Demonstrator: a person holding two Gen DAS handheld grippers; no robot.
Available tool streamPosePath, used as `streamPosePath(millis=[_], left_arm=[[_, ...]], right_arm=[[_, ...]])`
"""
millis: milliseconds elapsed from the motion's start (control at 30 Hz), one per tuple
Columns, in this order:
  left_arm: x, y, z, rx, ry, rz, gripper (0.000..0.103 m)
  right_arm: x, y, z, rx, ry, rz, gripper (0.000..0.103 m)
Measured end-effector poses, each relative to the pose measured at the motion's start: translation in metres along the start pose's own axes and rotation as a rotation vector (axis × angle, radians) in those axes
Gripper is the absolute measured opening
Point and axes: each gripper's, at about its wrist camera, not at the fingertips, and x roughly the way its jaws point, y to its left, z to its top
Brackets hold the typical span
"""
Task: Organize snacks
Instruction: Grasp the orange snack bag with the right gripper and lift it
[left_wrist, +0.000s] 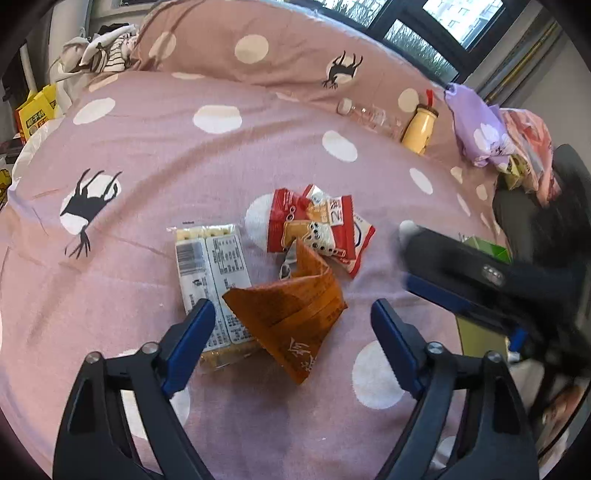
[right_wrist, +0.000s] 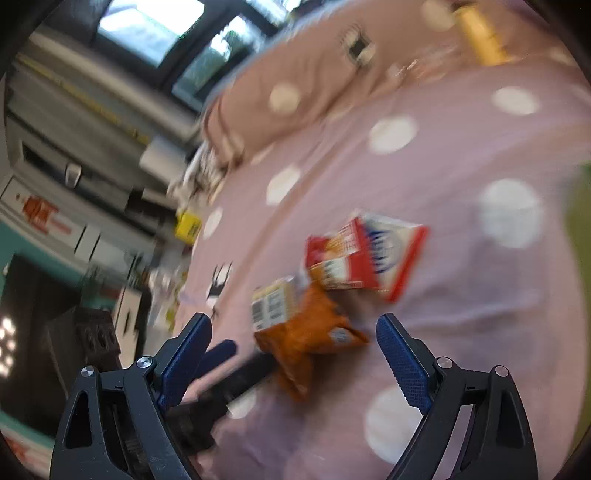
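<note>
Jaws wide on the left gripper (left_wrist: 293, 314), and the orange packet (left_wrist: 291, 314) sits right between them on the bedspread (left_wrist: 147, 147), with neither blue pad pressing on it. It is bracketed, not gripped, which looks like the line-up for a pick. The left finger hangs over the near end of the clear cracker pack (left_wrist: 212, 273), which lies flat, label side up, just left of the orange packet and partly tucked under it.

Over to the right gripper (right_wrist: 295, 332): also spread open, nothing between its pads, aimed at the same little heap from the right side. Its picture is smeared, so fine contact there is beyond telling.

A little farther out, the red snack bags (left_wrist: 319, 225) lie overlapping one another, touching the far tip of the orange packet. Three kinds of snack bunched in one cluster at mid-bed, none of them sorted yet by the look of it.

Far right, well apart from the heap, a yellow bottle (left_wrist: 419, 129) and a clear bottle (left_wrist: 364, 115) lie by the pillow (left_wrist: 258, 48).
</note>
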Motion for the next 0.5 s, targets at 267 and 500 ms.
streamPosePath(millis=[267, 500], left_arm=[[0.014, 0.003, -0.003, -0.018, 0.043, 0.021, 0.061], [0.018, 0.006, -0.004, -0.016, 0.042, 0.01, 0.059]], right_arm=[[0.068, -0.01, 0.007, -0.022, 0.187, 0.007, 0.085], [0.077, -0.016, -0.002, -0.038, 0.197, 0.006, 0.08]])
